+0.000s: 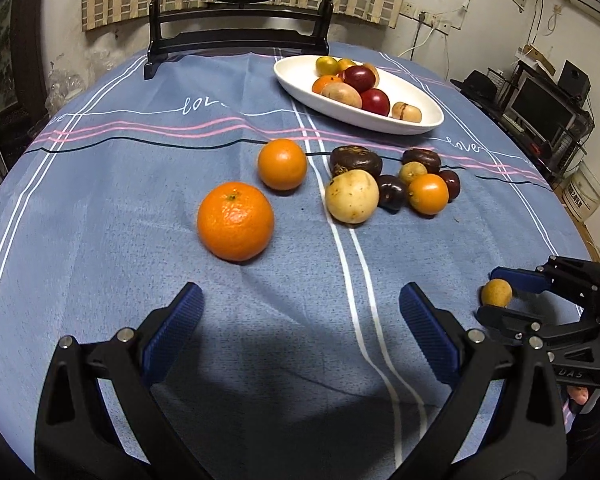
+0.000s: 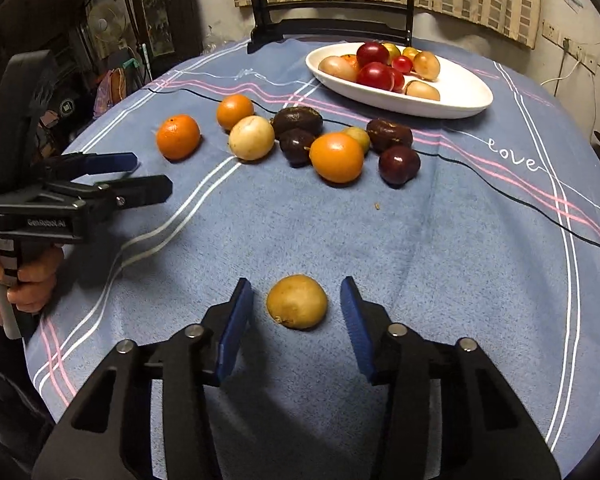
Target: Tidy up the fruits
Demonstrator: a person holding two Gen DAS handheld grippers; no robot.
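A small yellow-brown fruit point(image 2: 297, 301) lies on the blue tablecloth between the fingers of my right gripper point(image 2: 296, 284). The jaws are open, with a gap on each side of the fruit. My left gripper point(image 1: 300, 292) is open and empty, just short of a large orange point(image 1: 235, 227). Beyond it lie a second orange point(image 1: 282, 164), a pale yellow fruit point(image 1: 352, 202) and a cluster of dark and orange fruits point(image 1: 420, 184). A white oval dish point(image 1: 420, 120) at the back holds several fruits. The right gripper point(image 1: 488, 292) shows at the right edge of the left wrist view.
A dark wooden mirror stand point(image 1: 236, 40) rises at the table's far edge. Shelves with a monitor point(image 1: 540, 112) stand off to the right of the table. A person's hand point(image 2: 32, 280) holds the left gripper point(image 2: 152, 174) near the table's left edge.
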